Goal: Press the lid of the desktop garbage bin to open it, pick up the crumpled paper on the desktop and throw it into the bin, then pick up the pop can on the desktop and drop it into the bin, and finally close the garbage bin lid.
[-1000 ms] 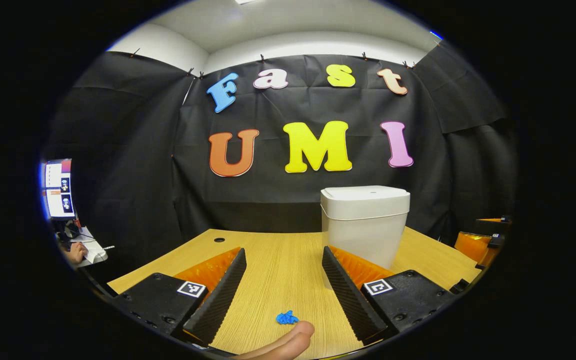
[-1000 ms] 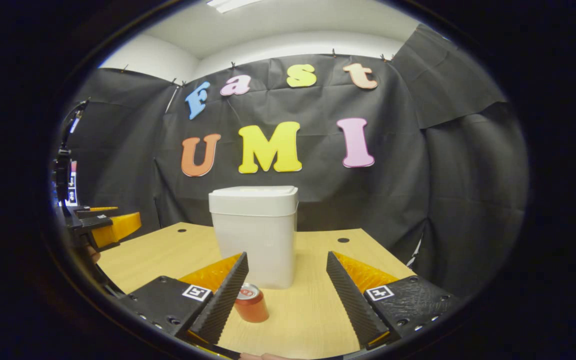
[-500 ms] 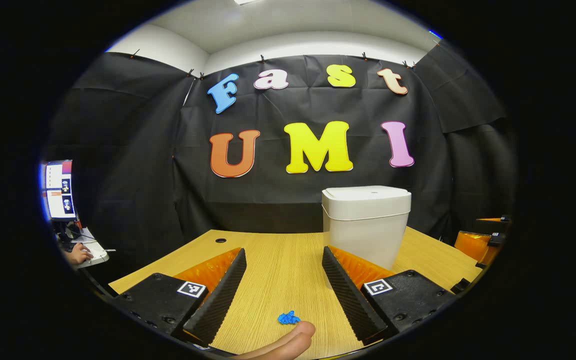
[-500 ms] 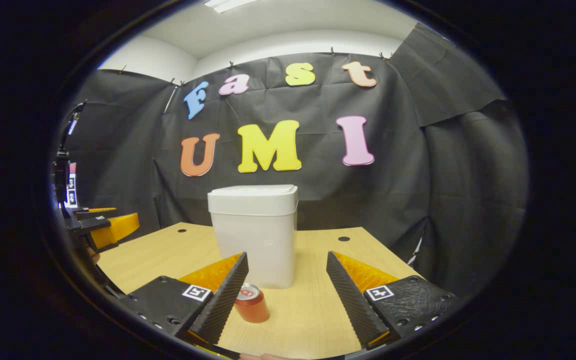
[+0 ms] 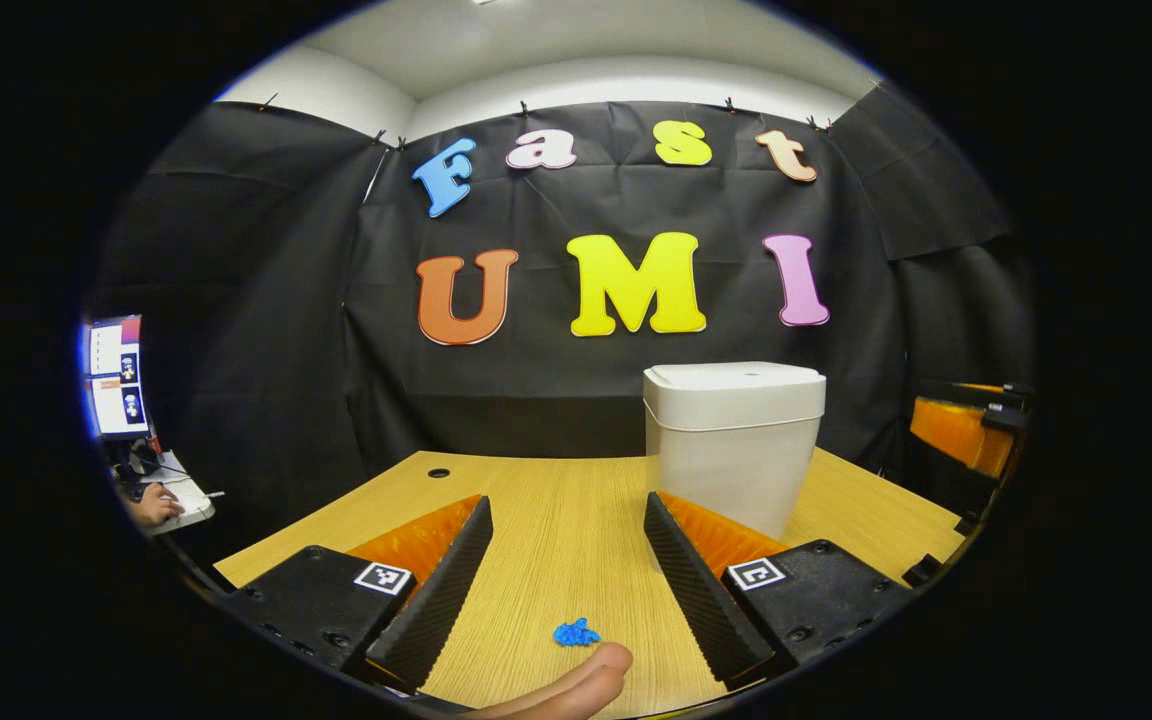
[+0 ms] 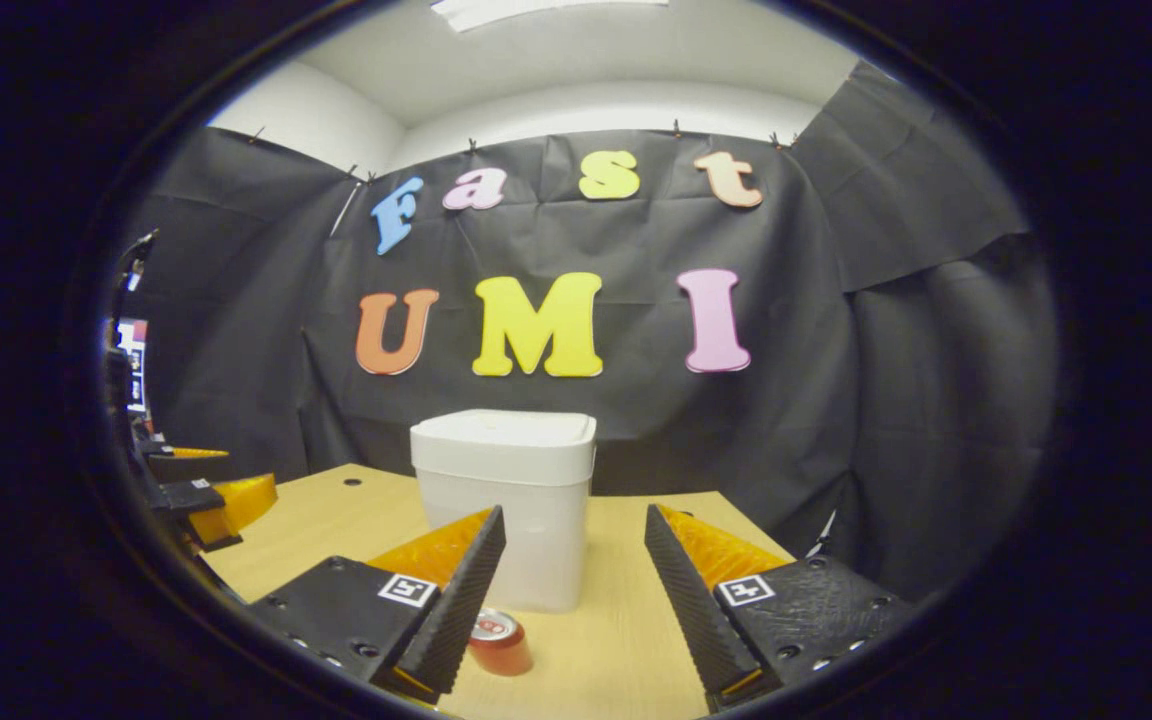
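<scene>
I hold a claw in each hand over a light wooden bench (image 5: 556, 520), facing a black cloth wall. In the left gripper view, my left claw (image 5: 568, 570) is released, its two fingers spread wide with nothing between them but bare bench. Just ahead of them, close to the near edge, lies a small crumpled blue paper (image 5: 575, 633), and a fingertip (image 5: 591, 672) of the hand holding the claw rests right beside it. Farther back and to the right stands the white desktop garbage bin (image 5: 733, 445), upright, its lid (image 5: 733, 378) flat and closed. At the far left, away from the bench, a monitor (image 5: 116, 377) glows, with another person's hand (image 5: 149, 505) below it. In the right gripper view, my right claw (image 6: 574, 590) is also released and empty, pointed at the same bin (image 6: 502, 500), whose lid (image 6: 504, 428) sits level and shut. A red pop can (image 6: 498, 642) stands upright on the bench near the bin's base, just beside my left-hand finger and untouched. My left claw (image 6: 201, 492) shows at the left edge of this view. As I judge it, the task has barely begun: the lid has not yet been pressed open, the paper and can both wait on the bench, and closing comes last.
</scene>
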`<state>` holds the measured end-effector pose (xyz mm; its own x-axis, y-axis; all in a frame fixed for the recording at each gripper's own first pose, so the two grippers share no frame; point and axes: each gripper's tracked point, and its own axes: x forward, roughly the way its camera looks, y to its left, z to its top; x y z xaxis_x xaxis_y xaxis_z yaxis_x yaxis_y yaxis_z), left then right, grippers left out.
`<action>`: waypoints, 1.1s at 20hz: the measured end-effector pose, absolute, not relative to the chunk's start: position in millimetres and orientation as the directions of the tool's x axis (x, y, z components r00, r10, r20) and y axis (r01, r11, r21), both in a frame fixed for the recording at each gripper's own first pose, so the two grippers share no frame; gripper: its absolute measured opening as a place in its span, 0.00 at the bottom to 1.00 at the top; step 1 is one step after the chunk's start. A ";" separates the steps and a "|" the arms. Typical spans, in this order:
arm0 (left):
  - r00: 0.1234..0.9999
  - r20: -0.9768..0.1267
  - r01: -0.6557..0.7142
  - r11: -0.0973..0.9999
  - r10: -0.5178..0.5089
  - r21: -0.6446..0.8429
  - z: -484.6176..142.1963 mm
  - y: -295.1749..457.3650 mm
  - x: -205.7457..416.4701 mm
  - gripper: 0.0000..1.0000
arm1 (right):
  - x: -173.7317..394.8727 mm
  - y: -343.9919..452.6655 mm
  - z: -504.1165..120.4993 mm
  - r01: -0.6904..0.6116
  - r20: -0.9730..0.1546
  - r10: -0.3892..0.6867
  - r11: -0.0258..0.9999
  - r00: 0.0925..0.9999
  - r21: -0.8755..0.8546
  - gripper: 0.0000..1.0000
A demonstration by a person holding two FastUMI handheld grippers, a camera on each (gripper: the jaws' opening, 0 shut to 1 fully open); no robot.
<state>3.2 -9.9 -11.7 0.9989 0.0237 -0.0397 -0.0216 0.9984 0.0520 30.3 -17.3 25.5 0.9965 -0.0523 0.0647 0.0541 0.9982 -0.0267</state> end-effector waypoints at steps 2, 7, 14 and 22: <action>0.999 -0.047 -0.015 0.999 0.018 0.052 -13.6 -11.8 4.3 0.98 | 44.9 -0.7 37.1 0.025 0.059 -0.024 1.000 0.998 -0.011 0.80; 0.998 -0.051 -0.023 0.998 0.026 0.050 -14.5 -7.8 5.3 0.99 | 85.5 20.2 71.3 0.058 0.072 -0.052 0.995 0.996 -0.083 0.43; 0.996 -0.077 -0.032 0.999 0.035 0.035 -23.5 1.7 12.5 0.99 | 144.9 71.4 99.7 -0.035 0.011 0.036 0.999 0.999 -0.034 0.01; 0.994 -0.092 -0.061 0.998 0.062 0.007 -27.3 20.5 19.1 0.99 | 214.4 77.5 63.8 0.004 -0.179 -0.016 0.998 0.984 -0.068 0.01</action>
